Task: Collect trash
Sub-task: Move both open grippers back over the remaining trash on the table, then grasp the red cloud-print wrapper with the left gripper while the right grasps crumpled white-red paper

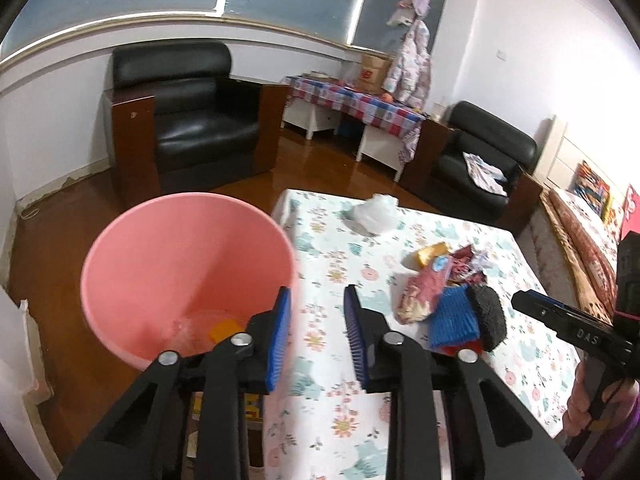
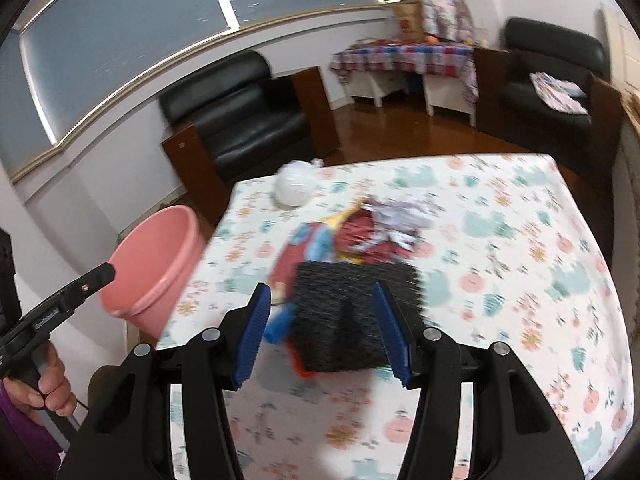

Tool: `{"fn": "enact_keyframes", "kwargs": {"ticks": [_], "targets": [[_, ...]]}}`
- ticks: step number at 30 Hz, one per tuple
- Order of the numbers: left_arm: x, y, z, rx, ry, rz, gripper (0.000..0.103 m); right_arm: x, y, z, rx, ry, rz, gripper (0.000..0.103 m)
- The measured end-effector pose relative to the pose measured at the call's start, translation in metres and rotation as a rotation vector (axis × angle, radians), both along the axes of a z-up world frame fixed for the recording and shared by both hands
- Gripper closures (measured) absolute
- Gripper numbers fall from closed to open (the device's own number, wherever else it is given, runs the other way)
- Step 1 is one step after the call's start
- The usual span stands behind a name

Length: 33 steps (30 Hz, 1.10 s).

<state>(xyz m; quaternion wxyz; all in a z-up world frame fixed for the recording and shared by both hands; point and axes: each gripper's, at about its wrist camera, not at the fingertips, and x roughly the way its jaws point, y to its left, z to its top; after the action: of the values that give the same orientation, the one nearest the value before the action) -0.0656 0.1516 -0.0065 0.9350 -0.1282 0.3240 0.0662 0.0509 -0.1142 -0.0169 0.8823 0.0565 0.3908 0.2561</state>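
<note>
A pink bucket [image 1: 180,276] stands beside the left edge of the floral table [image 1: 332,280]; a small orange scrap [image 1: 224,330] lies in its bottom. My left gripper [image 1: 316,336] is open and empty, its jaws either side of the bucket rim by the table edge. A trash pile lies on the table: red snack wrappers [image 1: 424,288], a blue scrubber [image 1: 454,316], a black sponge [image 1: 490,316], a white plastic bag [image 1: 376,208]. My right gripper [image 2: 324,336] is open, jaws either side of the black sponge [image 2: 352,312] without closing on it. The bucket also shows at left [image 2: 156,264].
Two black armchairs [image 1: 188,120] [image 1: 480,160] stand on the wooden floor behind the table. A side table with a checked cloth [image 1: 356,104] stands between them. A bed or sofa with a patterned cover [image 1: 580,232] runs along the right.
</note>
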Motion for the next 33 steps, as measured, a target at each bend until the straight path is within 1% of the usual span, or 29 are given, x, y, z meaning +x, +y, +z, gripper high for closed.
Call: {"fn": "enact_keyframes", "kwargs": {"ticks": [6,7,9,12,18,23,27,29,32,33], "targets": [[0.021,-0.024,-0.006,-0.009,0.033,-0.066,0.08,0.008,-0.022,-0.009,0.017,0.025,-0.056,0.049],[0.027,-0.028,-0.007,-0.009,0.041,-0.076,0.078,0.01,-0.024,-0.01,0.019,0.028,-0.06,0.049],[0.037,-0.037,-0.01,-0.012,0.058,-0.104,0.067,0.014,-0.028,-0.013,0.027,0.039,-0.068,0.049],[0.058,-0.053,-0.015,-0.005,0.084,-0.157,0.064,0.022,-0.034,-0.017,0.042,0.06,-0.089,0.049],[0.104,-0.084,-0.032,0.024,0.146,-0.237,0.06,0.051,-0.048,-0.025,0.114,0.111,-0.137,0.049],[0.139,-0.1,-0.052,0.044,0.203,-0.266,0.06,0.073,-0.049,-0.037,0.171,0.18,-0.146,0.049],[0.154,-0.105,-0.067,0.052,0.244,-0.272,0.059,0.085,-0.041,-0.044,0.173,0.204,-0.122,0.049],[0.158,-0.106,-0.073,0.054,0.252,-0.268,0.059,0.09,-0.034,-0.048,0.171,0.215,-0.102,0.049],[0.16,-0.106,-0.077,0.065,0.241,-0.252,0.059,0.096,-0.023,-0.053,0.153,0.219,-0.085,0.049],[0.16,-0.105,-0.078,0.06,0.24,-0.254,0.065,0.098,-0.02,-0.055,0.147,0.22,-0.084,0.049]]}}
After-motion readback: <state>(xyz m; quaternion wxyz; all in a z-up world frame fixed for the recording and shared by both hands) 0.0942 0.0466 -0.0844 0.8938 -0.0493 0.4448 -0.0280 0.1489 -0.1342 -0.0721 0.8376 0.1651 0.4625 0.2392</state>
